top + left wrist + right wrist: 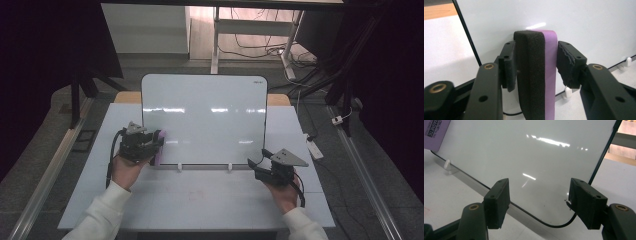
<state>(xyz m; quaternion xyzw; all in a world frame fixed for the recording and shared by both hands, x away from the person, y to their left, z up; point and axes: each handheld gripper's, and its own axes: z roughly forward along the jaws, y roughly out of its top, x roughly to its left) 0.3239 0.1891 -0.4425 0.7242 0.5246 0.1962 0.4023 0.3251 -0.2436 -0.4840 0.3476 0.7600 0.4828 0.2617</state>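
Observation:
A whiteboard (205,115) stands upright on the white table (200,200), propped on small white feet (179,167). At its lower left edge I hold an eraser (159,147), black foam on one side and purple on the other. In the left gripper view the eraser (536,75) stands edge-on between the jaws of my left gripper (536,62), with both pads against its sides and no gap showing. My right gripper (255,165) hovers at the board's lower right corner. Its jaws stand open with nothing between them in the right gripper view (539,202), facing the whiteboard (524,150).
The purple eraser (434,132) with printed lettering shows at the far left of the board in the right gripper view. A wooden surface (277,99) lies behind the board. Cables and a power strip (314,147) lie on the floor at right. Table legs stand farther back.

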